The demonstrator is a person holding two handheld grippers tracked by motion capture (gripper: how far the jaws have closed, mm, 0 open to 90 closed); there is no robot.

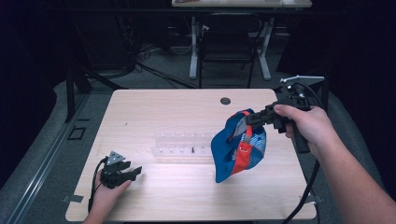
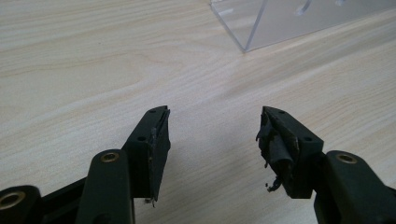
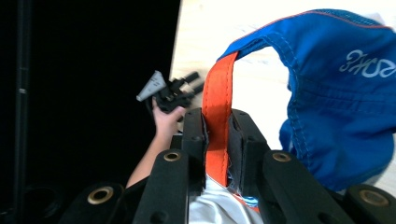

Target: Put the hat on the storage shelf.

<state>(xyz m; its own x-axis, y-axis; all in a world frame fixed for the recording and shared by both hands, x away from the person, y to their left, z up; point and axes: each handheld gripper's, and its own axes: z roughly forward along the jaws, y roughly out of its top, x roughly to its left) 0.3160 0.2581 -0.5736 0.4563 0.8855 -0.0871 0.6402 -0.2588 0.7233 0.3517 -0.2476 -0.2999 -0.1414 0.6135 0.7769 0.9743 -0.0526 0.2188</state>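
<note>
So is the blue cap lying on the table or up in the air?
Up in the air: the right gripper pinches its orange strap, and the blue cap dangles.

Left hand-held gripper [image 1: 133,171] gaping, right hand-held gripper [image 1: 250,119] clamped

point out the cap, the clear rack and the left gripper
cap [image 1: 224,149], high view, blue crown
clear rack [image 1: 180,144], high view, its top face
left gripper [image 2: 212,135], left gripper view, between its fingers
</note>
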